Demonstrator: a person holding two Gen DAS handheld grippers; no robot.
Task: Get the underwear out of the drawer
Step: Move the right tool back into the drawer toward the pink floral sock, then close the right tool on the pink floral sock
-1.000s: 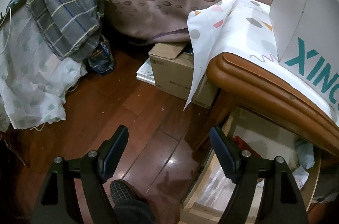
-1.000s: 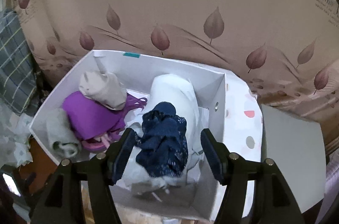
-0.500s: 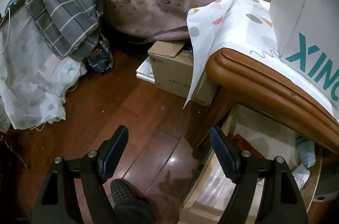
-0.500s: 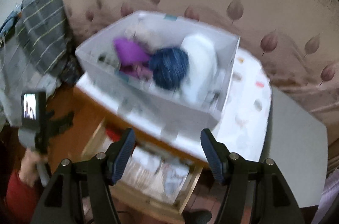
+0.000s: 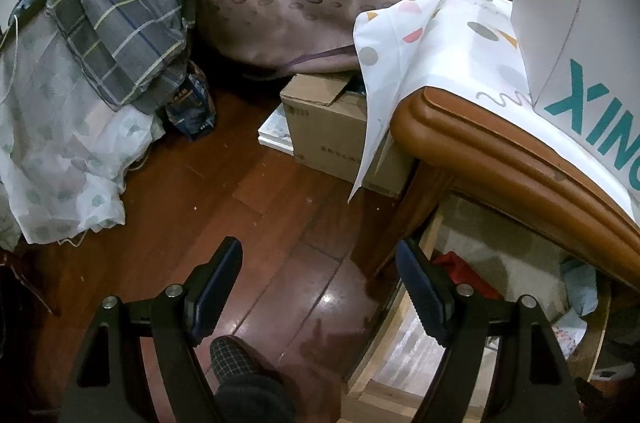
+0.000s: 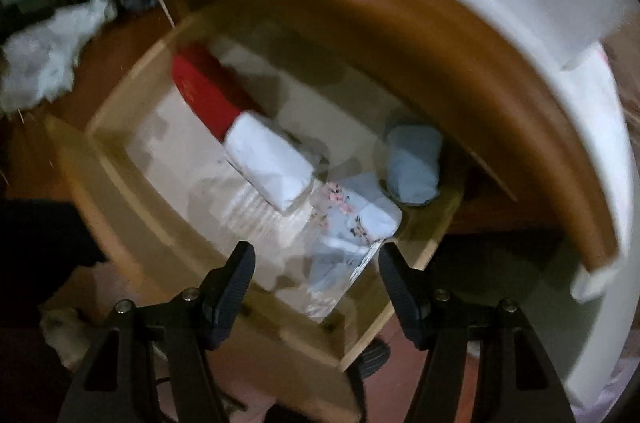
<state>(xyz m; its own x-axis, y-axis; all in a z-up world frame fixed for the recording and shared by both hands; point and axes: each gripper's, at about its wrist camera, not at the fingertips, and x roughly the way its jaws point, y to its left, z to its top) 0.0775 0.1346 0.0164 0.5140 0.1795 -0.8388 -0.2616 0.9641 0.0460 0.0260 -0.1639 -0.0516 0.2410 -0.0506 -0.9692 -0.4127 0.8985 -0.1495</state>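
Your right gripper, spread and empty, hangs over the open drawer at frame center, above floral underwear; your left gripper is spread too.

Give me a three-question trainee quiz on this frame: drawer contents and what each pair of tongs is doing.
1. True or false: the right tongs are shut on a garment.
2. Which rolled item lies at the open drawer's far left end? A) red roll B) pale blue roll C) white roll
3. Fill in: the left tongs hang open over the wooden ____.

Key: 1 false, they are open above the floral garment; 2 A; 3 floor.
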